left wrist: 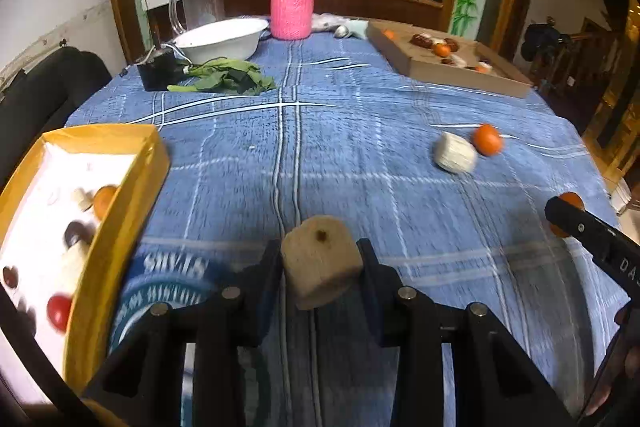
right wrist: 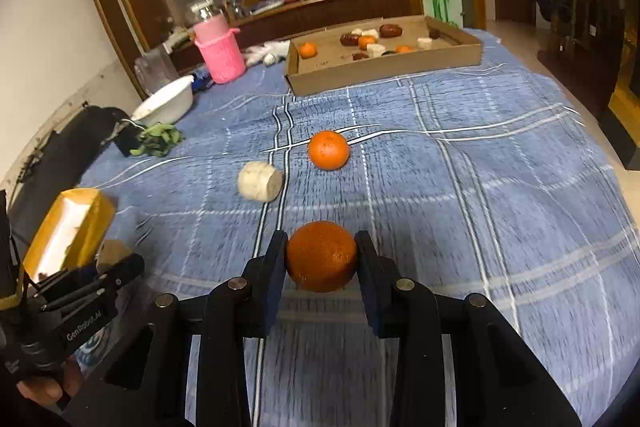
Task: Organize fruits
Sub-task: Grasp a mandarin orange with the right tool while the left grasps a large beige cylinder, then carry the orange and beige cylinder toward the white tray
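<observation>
**Both hands loaded; the yellow box lies to the left**

The tan chunk (left wrist: 318,267), a cut piece with a dark spot on its top face, sits clamped between the jaws of the left hand-held gripper (left wrist: 320,269), the pads pressing on both of its sides. It hangs just above the blue checked cloth (left wrist: 340,115) of the desk. The orange (right wrist: 321,255) is pinched the same way in the right hand-held gripper (right wrist: 321,259), its sides flush with the pads.

What the next move turns on is the yellow box (left wrist: 120,211). In the left wrist view it lies close on the left of the chunk, its near wall just beside the left jaw, with an orange fruit, dark round pieces and a red one already inside. In the right wrist view the same box is far off at the left, beyond the left hand-held gripper. So the left hand is the nearer one by a wide margin; I judge its chunk should go in first, with a short sideways carry over the wall, and the orange must cross behind it.

Farther out on the cloth a pale chunk (right wrist: 260,181) and a second orange (right wrist: 328,149) lie near each other, not touching, nearer the right hand. Beyond them stands the cardboard tray (right wrist: 384,71) with more pieces.
</observation>
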`<control>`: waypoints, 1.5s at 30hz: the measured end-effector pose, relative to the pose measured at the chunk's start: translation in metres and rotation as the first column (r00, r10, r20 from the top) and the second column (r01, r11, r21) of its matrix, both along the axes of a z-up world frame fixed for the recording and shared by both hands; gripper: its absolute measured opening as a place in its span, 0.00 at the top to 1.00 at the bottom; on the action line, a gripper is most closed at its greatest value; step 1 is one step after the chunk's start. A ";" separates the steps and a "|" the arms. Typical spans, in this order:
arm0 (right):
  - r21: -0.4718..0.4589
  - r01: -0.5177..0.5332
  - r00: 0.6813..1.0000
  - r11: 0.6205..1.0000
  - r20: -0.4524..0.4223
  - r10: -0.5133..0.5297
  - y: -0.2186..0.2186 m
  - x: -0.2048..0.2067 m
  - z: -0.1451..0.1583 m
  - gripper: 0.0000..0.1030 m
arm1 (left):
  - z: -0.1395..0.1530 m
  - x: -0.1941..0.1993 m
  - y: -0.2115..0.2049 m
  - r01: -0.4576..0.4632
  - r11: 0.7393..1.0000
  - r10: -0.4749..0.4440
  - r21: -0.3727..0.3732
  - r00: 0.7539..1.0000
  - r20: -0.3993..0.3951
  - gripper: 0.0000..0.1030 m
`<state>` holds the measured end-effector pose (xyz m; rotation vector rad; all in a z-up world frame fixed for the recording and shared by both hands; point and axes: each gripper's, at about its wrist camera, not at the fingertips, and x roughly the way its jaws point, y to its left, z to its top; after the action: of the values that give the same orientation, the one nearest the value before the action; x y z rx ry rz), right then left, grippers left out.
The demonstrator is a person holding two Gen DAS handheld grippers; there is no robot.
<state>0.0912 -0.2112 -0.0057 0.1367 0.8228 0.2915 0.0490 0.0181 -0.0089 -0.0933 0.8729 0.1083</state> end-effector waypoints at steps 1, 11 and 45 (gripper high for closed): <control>0.009 0.004 1.000 1.000 0.008 -0.004 -0.003 -0.009 0.003 0.68 | 0.003 -0.007 -0.001 0.011 1.000 -0.011 0.002 1.000 0.009 0.61; 0.059 -0.013 1.000 0.998 0.029 0.011 -0.005 -0.074 0.012 0.68 | 0.019 -0.061 -0.003 0.046 0.999 -0.047 0.015 0.998 0.042 0.62; 0.070 -0.109 0.987 0.992 0.126 0.100 0.022 -0.136 0.042 0.68 | 0.043 -0.116 0.023 -0.004 1.000 0.006 -0.020 0.996 0.090 0.62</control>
<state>-0.0447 -0.1897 0.0364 0.1460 0.6984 0.4264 -0.0670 0.0408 0.0345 -0.1180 0.7836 0.0993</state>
